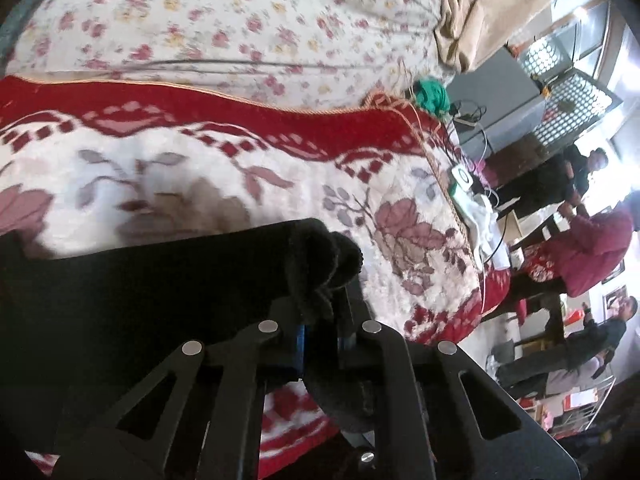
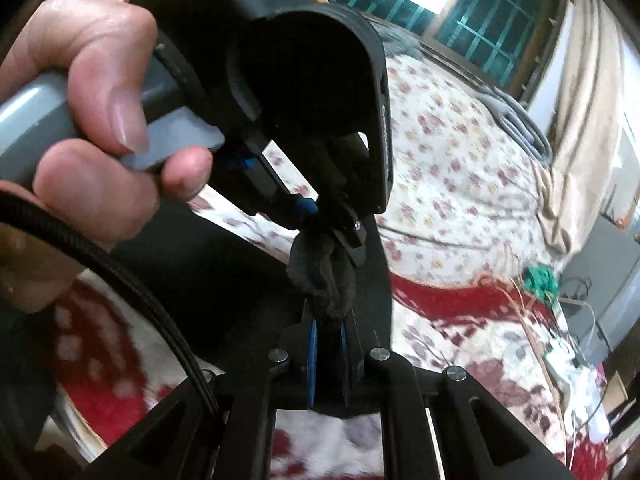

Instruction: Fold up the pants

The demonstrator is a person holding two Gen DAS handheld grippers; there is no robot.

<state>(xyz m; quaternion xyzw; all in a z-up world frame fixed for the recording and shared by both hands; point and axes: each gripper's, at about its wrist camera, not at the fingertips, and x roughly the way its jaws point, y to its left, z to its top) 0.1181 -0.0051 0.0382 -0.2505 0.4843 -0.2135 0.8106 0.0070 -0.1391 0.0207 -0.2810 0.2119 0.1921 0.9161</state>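
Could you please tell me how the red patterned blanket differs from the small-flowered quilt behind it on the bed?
The red patterned blanket has a deep red border, large leaf and blossom motifs and a corded edge; the small-flowered quilt is cream with tiny scattered pink and yellow flowers and no visible border. The blanket looks plush, the quilt smoother. The black pants hang over the blanket, not the quilt. Both cover the bed and have pale grounds.

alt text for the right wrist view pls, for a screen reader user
The right gripper is shut on a bunched fold of black pants, and the left gripper, held in a hand, pinches the same bunch from above. Behind lies a red floral blanket.
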